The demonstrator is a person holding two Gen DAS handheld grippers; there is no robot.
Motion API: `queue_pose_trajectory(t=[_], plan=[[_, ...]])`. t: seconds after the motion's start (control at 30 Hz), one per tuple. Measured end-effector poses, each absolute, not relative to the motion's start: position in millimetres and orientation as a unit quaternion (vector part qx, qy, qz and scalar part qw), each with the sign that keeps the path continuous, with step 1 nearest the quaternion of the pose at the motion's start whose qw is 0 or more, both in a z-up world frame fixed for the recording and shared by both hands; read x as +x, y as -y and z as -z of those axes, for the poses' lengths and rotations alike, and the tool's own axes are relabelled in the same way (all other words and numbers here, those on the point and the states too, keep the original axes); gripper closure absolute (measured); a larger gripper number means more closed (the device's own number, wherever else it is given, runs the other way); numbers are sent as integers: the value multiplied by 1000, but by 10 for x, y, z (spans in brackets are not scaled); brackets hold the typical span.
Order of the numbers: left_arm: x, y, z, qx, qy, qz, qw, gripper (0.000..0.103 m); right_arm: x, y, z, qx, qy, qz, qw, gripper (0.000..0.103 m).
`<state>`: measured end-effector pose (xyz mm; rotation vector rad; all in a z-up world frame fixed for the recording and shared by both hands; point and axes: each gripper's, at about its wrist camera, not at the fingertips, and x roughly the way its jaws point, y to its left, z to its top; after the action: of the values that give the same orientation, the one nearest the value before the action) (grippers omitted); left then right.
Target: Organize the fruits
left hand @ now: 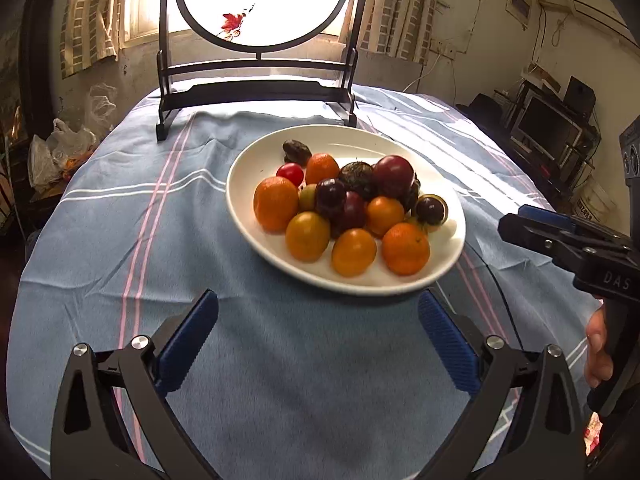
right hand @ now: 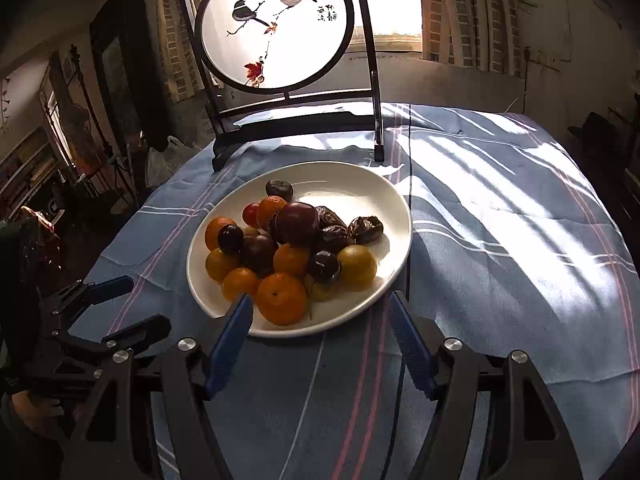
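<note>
Left wrist view: we see the wide white ceramic plate (left hand: 448, 248) piled with orange tangerines (left hand: 405, 249), dark purple plums (left hand: 393, 176) and a red cherry tomato (left hand: 290, 173), mid-tabletop on blue striped cloth (left hand: 120, 240). Left gripper (left hand: 318, 334) fingers apart, empty, just short of plate. Right gripper (right hand: 320, 334) fingers apart, empty, at plate's near rim.

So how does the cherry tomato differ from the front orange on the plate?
The cherry tomato is red, glossy and much smaller; the front orange is orange, dull-skinned and larger. The tomato sits toward the back of the pile, the orange at the near edge. Both are round and lie on the white plate.
</note>
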<state>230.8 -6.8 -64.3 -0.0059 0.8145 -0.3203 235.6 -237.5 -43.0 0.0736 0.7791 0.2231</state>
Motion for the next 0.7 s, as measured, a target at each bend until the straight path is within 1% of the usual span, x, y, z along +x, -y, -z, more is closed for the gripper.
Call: queue_pose_trajectory(t=[0.03, 0.07, 0.17, 0.33, 0.53, 0.7], plan=[[2195, 26, 660, -5, -397, 154, 905, 5, 2233, 2384, 443, 34, -381, -109, 918, 16], [2088, -15, 672, -9, -399, 153, 904, 5, 2107, 2395, 456, 33, -382, -109, 917, 10], [1749, -111, 673, -15, -398, 149, 905, 5, 1725, 2436, 427, 29, -371, -101, 923, 4], [1204, -232, 502, -32, -373, 146, 916, 5, 1144, 2640, 262, 60, -342, -88, 933, 4], [681, -240, 272, 5, -341, 81, 936, 5, 546, 2829, 21, 56, -297, -64, 951, 4], [299, -224, 51, 15, -306, 69, 949, 5, 214, 2964, -65, 64, -283, -55, 955, 4]])
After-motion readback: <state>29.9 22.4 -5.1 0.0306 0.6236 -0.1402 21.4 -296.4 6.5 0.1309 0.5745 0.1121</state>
